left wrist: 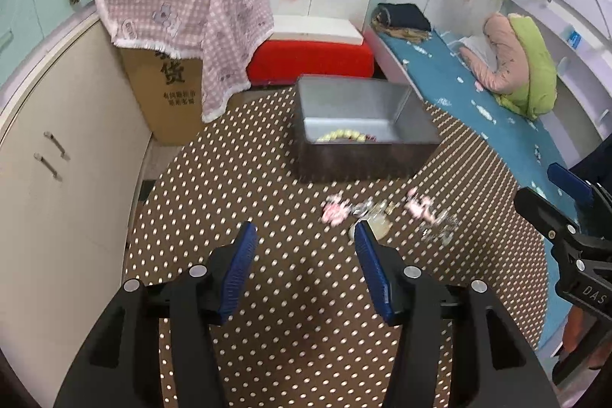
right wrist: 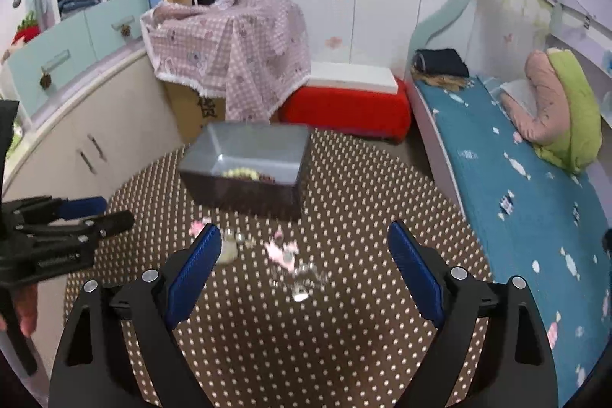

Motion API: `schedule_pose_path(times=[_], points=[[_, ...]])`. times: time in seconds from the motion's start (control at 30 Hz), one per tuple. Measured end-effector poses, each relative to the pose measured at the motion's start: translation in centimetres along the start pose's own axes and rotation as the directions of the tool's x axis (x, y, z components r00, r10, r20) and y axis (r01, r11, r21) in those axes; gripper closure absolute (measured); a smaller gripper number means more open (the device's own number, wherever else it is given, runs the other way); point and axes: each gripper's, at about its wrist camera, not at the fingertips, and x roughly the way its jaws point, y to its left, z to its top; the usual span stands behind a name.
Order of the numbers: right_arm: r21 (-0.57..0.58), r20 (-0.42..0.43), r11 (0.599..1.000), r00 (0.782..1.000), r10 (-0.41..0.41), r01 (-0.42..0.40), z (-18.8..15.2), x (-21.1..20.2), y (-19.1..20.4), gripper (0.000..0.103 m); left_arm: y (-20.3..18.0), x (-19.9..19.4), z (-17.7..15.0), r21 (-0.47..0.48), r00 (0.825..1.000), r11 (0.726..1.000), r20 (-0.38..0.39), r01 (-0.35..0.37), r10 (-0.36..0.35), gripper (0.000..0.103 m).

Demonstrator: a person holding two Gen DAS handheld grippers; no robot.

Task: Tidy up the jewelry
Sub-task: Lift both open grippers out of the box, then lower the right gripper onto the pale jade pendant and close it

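Note:
A grey metal box (left wrist: 417, 125) (right wrist: 199, 155) stands on the brown dotted table (left wrist: 244, 178) (right wrist: 363, 201), with a pale green bead bracelet (left wrist: 342, 135) (right wrist: 240, 173) lying inside. In front of it lie loose pieces: pink jewelry (left wrist: 336, 211) (right wrist: 282, 251), a second pink piece (left wrist: 419, 207) and clear crystal pieces (right wrist: 302, 280). My left gripper (left wrist: 304, 236) is open above the table, just left of the loose pieces, nothing between its blue pads. My right gripper (right wrist: 304, 236) is open wide over the loose jewelry, holding nothing.
A cardboard box under a pink checked cloth (left wrist: 183, 6) (right wrist: 233, 41) and a red stool (left wrist: 310, 62) (right wrist: 344, 109) stand behind the table. A bed with a blue sheet (left wrist: 459, 94) (right wrist: 516, 171) runs along the right; cream cabinets (left wrist: 57, 178) line the left.

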Motion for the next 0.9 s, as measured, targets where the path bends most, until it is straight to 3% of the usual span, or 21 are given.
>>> schedule_pose_path(times=[0.23,0.37,0.63,0.8,0.9], points=[[-0.029,-0.082,0.998,0.996,0.047,-0.049,-2.4,3.0,2.3,0.017,2.0,2.2,-1.9,-0.019,0.998,1.000,-0.062,-0.016,0.015,0.051],[-0.068,-0.113,0.992,0.989,0.096,-0.104,-2.8,5.2,4.9,0.017,3.2,3.1,-2.5,-0.030,0.997,0.999,-0.079,-0.023,0.021,0.051],[-0.097,-0.192,0.987,0.975,0.109,-0.130,-2.6,10.3,8.0,0.018,5.6,4.5,-2.9,-0.055,0.995,0.998,-0.101,-0.016,0.010,0.051],[-0.104,-0.235,0.984,0.965,0.115,-0.143,-2.8,13.4,8.8,0.031,6.8,5.3,-2.9,-0.076,0.994,0.997,-0.110,0.002,-0.011,0.051],[-0.147,-0.198,0.980,0.975,0.103,-0.134,-2.9,13.6,9.3,0.039,7.2,5.7,-2.9,-0.084,0.993,0.996,-0.113,0.014,-0.024,0.051]])
